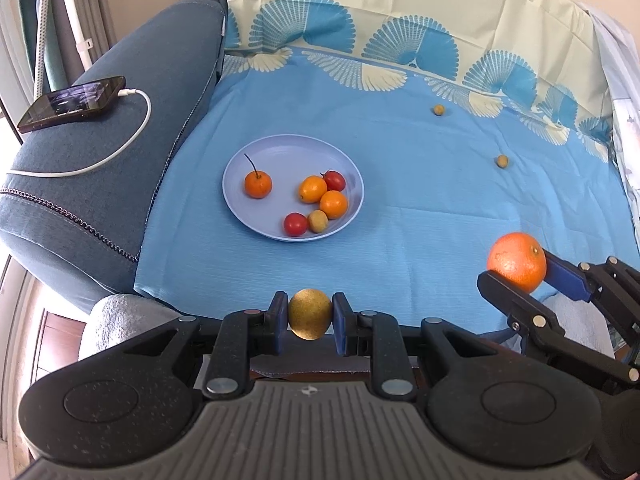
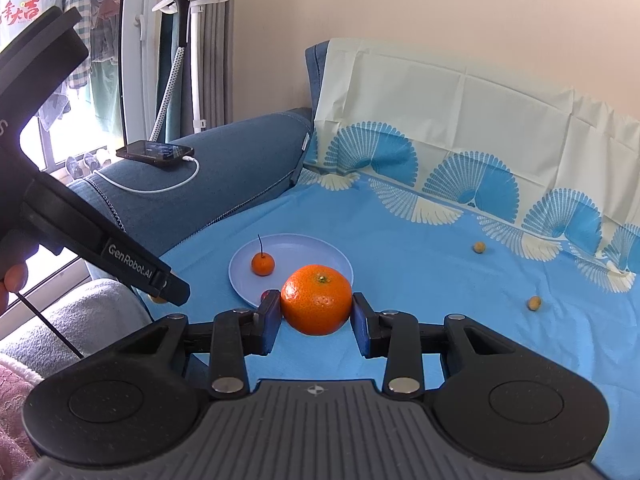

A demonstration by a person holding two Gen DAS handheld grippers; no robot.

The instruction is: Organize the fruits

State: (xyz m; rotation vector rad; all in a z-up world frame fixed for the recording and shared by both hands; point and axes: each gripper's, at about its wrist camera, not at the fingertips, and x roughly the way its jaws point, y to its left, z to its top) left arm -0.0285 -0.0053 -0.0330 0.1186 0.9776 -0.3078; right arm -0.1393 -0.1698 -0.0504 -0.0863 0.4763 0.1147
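Two hand-held tools are in view, each pinching one fruit. The left tool is pressed together on a small golden-brown oval fruit, with both blue pads touching its sides, above the near edge of the blue patterned cloth. The right tool pinches a large round orange mandarin between its blue pads; the mandarin's green stem scar faces up. In the left wrist view the right tool appears at the right edge, above the cloth.

The round pale-blue plastic plate lies flat on the cloth, near the blue fabric sofa armrest. Six fruits lie on the plate:
- one small orange citrus with a long dark stem, apart from the others on the left side;
- two small orange kumquat-like fruits, just beside each other;
- two small red tomato-like fruits, one at the far side and one at the near side of the group;
- one small yellow-brown fruit, just beside the near red one.

Two more small yellow-brown round fruits lie loose on the cloth, well apart from the plate, towards the right.

A black smartphone lies on the armrest with a white charging cable plugged in. A white garment steamer stand stands behind the armrest, near the grey curtain.
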